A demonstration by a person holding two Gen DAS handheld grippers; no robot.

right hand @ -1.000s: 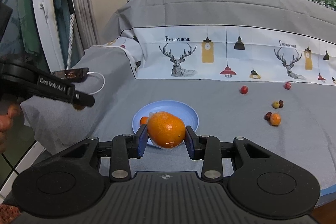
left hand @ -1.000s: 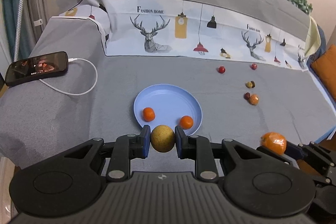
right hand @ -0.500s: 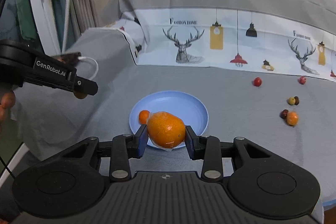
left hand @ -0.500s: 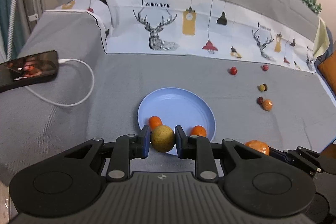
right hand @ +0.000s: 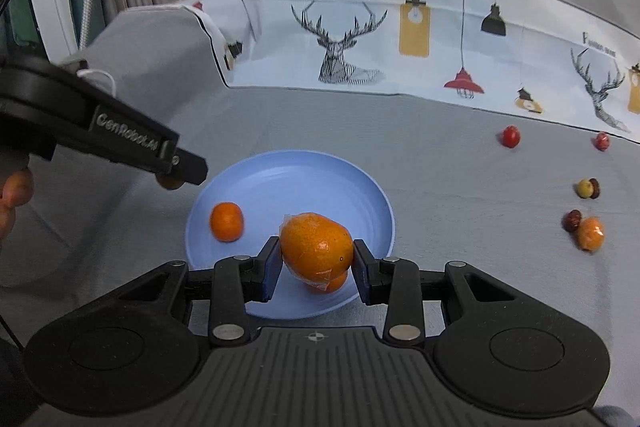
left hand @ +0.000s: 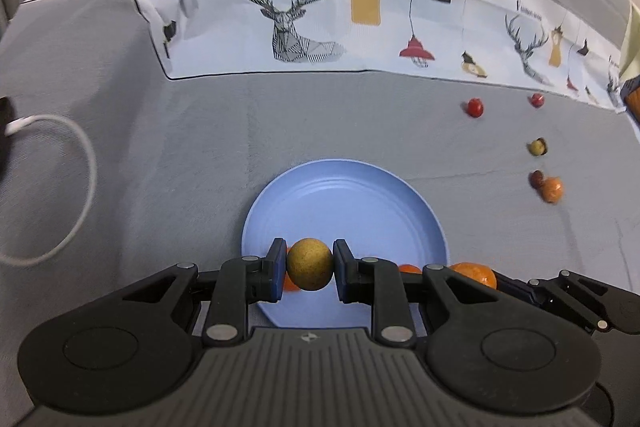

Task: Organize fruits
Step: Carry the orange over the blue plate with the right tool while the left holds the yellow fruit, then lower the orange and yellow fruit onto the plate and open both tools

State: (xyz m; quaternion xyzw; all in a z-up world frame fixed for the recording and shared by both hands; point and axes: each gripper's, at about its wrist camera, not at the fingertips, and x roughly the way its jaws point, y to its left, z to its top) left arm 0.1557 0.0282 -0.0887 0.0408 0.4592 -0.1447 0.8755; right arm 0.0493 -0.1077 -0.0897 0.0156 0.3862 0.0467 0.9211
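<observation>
Grey cloth (right hand: 440, 167) with deer print, one blue plate (right hand: 288, 171) near, two small oranges (right hand: 227, 221) on it, six little fruits (right hand: 510, 136) far right, left gripper (left hand: 310, 270) clamped on tan round fruit (left hand: 310, 269), right gripper (right hand: 316, 259) clamped on wrapped orange (right hand: 316, 247)

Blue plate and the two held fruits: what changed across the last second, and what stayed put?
Both grippers came down toward the blue plate, which now looms larger in both views. The left gripper stays shut on the tan round fruit; the right gripper stays shut on the wrapped orange. Nothing was released. The small orange on the plate and the scattered fruits beyond kept their places.
</observation>
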